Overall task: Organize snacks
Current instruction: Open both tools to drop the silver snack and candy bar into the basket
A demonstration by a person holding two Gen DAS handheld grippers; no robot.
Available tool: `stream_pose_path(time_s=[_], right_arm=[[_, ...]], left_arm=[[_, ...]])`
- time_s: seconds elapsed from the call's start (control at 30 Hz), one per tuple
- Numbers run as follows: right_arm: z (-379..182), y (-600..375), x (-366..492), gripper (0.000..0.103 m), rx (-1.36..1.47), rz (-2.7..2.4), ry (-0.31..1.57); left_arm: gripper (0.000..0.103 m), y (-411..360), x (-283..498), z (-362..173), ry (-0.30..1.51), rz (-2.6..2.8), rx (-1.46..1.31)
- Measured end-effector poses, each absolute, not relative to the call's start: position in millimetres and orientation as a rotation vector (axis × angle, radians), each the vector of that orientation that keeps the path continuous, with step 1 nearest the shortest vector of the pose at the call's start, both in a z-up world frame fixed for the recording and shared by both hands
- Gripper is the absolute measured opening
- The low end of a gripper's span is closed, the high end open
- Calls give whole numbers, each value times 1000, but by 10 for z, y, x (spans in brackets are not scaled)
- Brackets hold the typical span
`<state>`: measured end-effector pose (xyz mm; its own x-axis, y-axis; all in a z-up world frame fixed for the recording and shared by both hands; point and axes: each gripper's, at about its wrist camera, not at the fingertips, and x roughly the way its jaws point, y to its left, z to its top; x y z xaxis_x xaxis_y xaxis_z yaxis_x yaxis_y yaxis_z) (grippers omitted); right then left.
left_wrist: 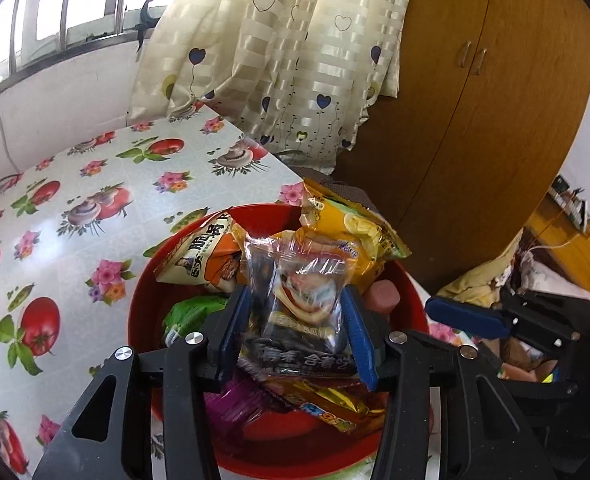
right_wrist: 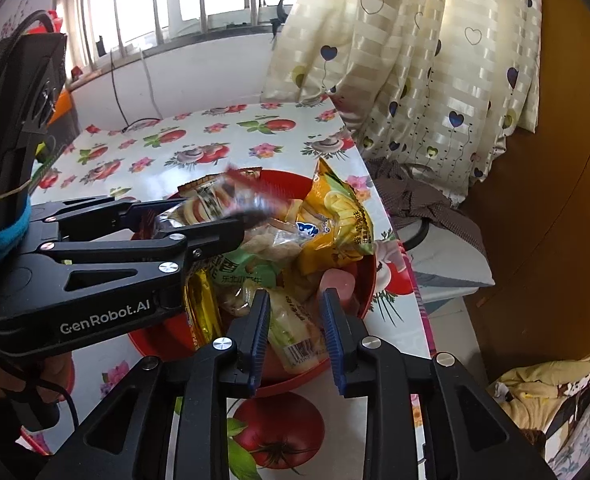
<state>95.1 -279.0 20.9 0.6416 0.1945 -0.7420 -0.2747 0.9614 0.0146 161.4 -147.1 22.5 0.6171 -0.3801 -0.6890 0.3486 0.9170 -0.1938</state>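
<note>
A red bowl (left_wrist: 135,308) (right_wrist: 369,280) heaped with snack packets stands near the right edge of the flowered table (left_wrist: 75,200). My left gripper (left_wrist: 295,292) (right_wrist: 215,212) hovers over the bowl. A clear and black snack packet (left_wrist: 295,304) (right_wrist: 235,196) lies blurred between its blue pads, which do not press it. My right gripper (right_wrist: 294,294) is open over the bowl's near side with nothing in it; a white packet (right_wrist: 295,344) lies below it. One of its pads (left_wrist: 463,314) shows in the left wrist view. A yellow packet (left_wrist: 359,232) (right_wrist: 335,220) leans on the far rim.
A green packet (right_wrist: 247,272) and a pink piece (right_wrist: 337,280) lie in the bowl. A heart-print curtain (left_wrist: 287,60) and a wooden wardrobe (left_wrist: 475,100) stand behind. A cloth-draped chair (right_wrist: 427,208) sits off the table's right edge. A hand (right_wrist: 55,368) holds the left gripper.
</note>
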Motion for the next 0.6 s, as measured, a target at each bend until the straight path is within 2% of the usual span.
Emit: stream_pose_path(time_s=[0.47,0.6], right_arm=[[190,-2764,927,27,-105,265,840],[220,-2738,871,31,-106,267,831]], left_arm=[[52,-1287,1469,263,795,-397,-82],[52,-1248,1367,280,793,-375,-71]])
